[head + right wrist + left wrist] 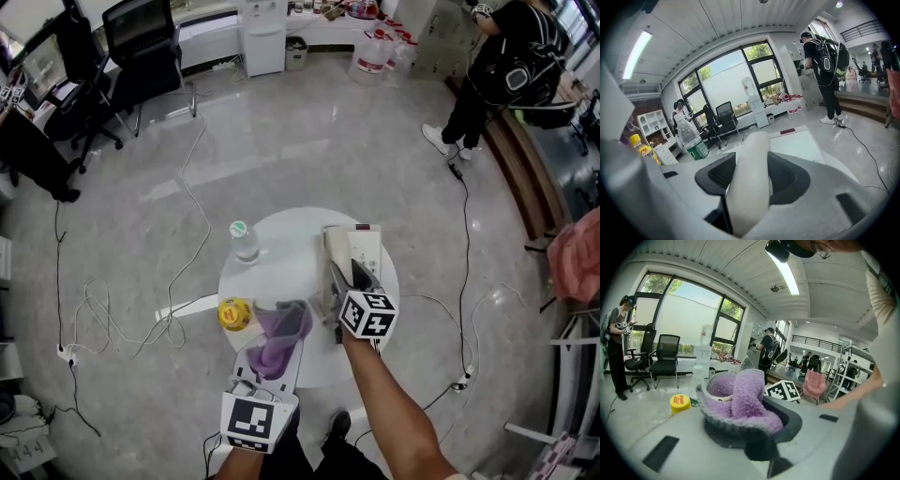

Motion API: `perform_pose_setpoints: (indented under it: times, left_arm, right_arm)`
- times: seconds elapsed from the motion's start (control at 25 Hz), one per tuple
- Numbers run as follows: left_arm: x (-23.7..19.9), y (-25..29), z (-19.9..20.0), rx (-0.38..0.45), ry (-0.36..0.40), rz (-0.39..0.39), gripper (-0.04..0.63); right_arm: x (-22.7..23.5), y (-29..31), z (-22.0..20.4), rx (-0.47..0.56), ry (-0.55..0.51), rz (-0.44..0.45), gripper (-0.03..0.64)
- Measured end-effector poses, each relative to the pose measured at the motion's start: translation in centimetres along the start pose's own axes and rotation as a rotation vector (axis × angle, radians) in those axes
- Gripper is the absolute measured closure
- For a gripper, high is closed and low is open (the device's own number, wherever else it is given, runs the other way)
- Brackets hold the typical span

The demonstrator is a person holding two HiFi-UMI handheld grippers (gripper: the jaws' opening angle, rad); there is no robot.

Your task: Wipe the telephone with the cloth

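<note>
The white telephone base (367, 246) sits on the right half of a round white table (281, 267). Its white handset (334, 258) runs along the base's left side, and my right gripper (349, 281) is shut on it. In the right gripper view the handset (750, 183) fills the gap between the jaws, with the base (794, 143) beyond. My left gripper (281, 323) is shut on a bunched purple cloth (277, 336) over the table's near edge, left of the phone. The cloth (740, 399) bulges out of the jaws in the left gripper view.
A clear water bottle (244, 241) stands at the table's left. A yellow-capped bottle (234, 314) lies beside the cloth. Cables (112, 319) trail over the floor on the left. A person (506, 66) stands at the far right, and office chairs (141, 47) at the far left.
</note>
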State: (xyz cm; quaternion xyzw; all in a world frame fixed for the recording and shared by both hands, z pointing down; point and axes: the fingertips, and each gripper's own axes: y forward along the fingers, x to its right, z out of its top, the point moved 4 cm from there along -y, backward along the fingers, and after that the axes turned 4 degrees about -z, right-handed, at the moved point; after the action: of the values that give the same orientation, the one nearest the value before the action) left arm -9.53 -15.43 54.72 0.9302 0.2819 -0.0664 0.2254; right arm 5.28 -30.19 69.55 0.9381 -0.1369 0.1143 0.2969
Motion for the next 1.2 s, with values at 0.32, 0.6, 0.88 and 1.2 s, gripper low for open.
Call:
perform_pose_setpoints:
  times: [0.32,0.6,0.88,1.2]
  left_arm:
    - [-0.6,1.4,-2.3,-0.027,-0.017,0.007,0.514]
    - [-0.7,2.9,-4.7,-0.063,-0.031,0.013,0.514]
    - [-0.2,4.1,-6.9,-0.124,-0.038,0.015,0.514]
    - [0.7,4.7,-9.3,-0.187,-0.032,0.009,0.514]
  right_arm:
    - [-0.4,0.6,-0.7,0.022,-0.030,-0.025,0.414]
    - [-0.4,1.1,-1.3,0.020,-0.069,-0.037,0.411]
    - [0.0,1.4,-1.9,-0.031,-0.093,-0.033,0.407]
    - [-0.5,0.5,-2.0,-0.113,-0.110,0.058,0.382]
